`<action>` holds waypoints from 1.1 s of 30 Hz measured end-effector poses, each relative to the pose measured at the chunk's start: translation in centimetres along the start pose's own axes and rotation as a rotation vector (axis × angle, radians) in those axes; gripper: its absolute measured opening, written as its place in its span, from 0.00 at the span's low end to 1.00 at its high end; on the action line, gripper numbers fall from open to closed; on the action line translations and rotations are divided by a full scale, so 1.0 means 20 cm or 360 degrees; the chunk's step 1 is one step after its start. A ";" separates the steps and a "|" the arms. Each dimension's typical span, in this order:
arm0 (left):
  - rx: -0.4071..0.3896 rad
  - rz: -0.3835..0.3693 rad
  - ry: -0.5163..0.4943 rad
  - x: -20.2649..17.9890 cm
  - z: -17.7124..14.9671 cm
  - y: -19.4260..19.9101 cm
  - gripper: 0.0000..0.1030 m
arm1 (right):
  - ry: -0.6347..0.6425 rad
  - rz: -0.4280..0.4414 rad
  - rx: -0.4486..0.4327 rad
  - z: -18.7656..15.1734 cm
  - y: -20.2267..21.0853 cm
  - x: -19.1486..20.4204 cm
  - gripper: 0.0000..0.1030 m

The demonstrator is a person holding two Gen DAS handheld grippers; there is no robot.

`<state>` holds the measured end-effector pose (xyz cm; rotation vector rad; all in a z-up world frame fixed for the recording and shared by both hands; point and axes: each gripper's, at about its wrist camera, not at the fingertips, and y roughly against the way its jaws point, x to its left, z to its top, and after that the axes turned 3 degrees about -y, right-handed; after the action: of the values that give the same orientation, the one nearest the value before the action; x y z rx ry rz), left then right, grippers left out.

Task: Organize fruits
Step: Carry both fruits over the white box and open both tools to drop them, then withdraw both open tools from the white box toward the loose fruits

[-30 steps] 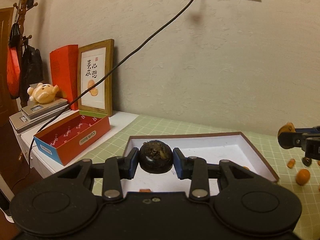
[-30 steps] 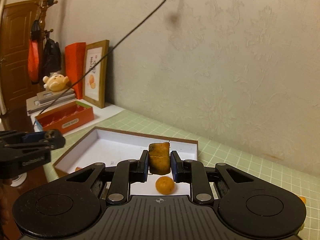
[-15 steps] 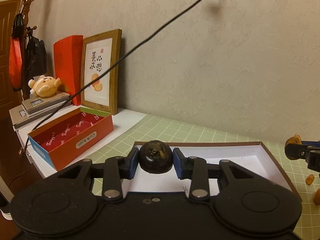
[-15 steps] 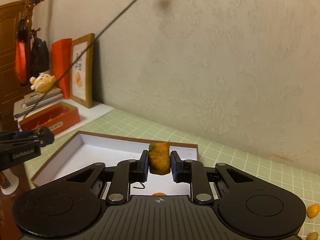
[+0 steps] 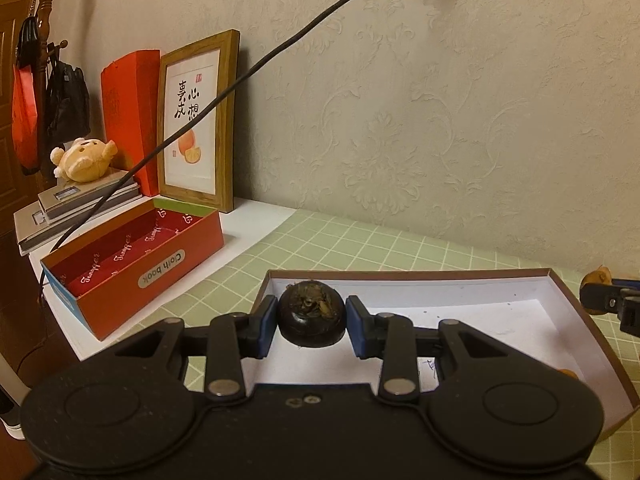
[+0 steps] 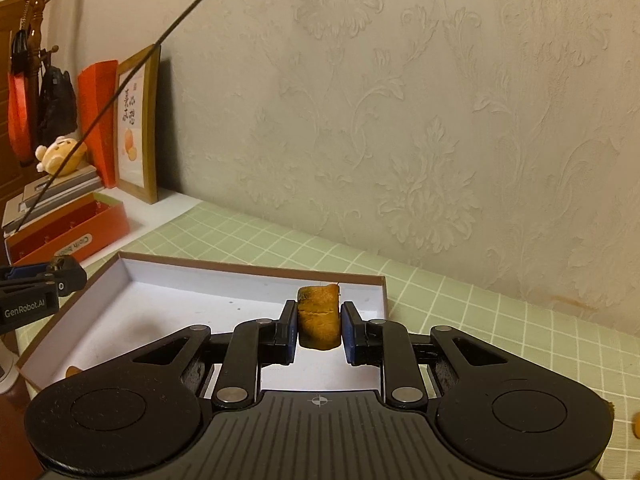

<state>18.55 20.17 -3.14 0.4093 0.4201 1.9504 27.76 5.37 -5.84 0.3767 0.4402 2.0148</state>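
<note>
Left wrist view: the left gripper (image 5: 312, 322) clamps a dark round fruit (image 5: 312, 314) over the white box's (image 5: 568, 292) near-left corner. The right gripper (image 6: 319, 326) pinches an orange-brown piece (image 6: 319, 322), probably above the far-right corner.

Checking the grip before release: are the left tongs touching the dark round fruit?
Touching. The left wrist view shows the left tongs with both blue pads pressed against the dark round fruit, no gap either side.
</note>
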 end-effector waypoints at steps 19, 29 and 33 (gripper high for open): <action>-0.0095 0.0109 -0.0002 0.00 -0.01 -0.01 0.94 | -0.0033 -0.0082 -0.0149 -0.04 0.00 -0.03 1.00; -0.0083 0.0098 -0.0016 -0.01 -0.03 0.01 0.94 | -0.0039 -0.0073 -0.0138 -0.03 -0.01 -0.02 1.00; -0.0097 0.0087 -0.0010 -0.01 -0.02 0.04 0.94 | -0.0037 -0.0088 -0.0147 -0.03 0.01 -0.03 1.00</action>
<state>17.79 19.56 -3.18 0.3911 0.3479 2.0089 27.58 4.75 -6.32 0.3274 0.3383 1.9676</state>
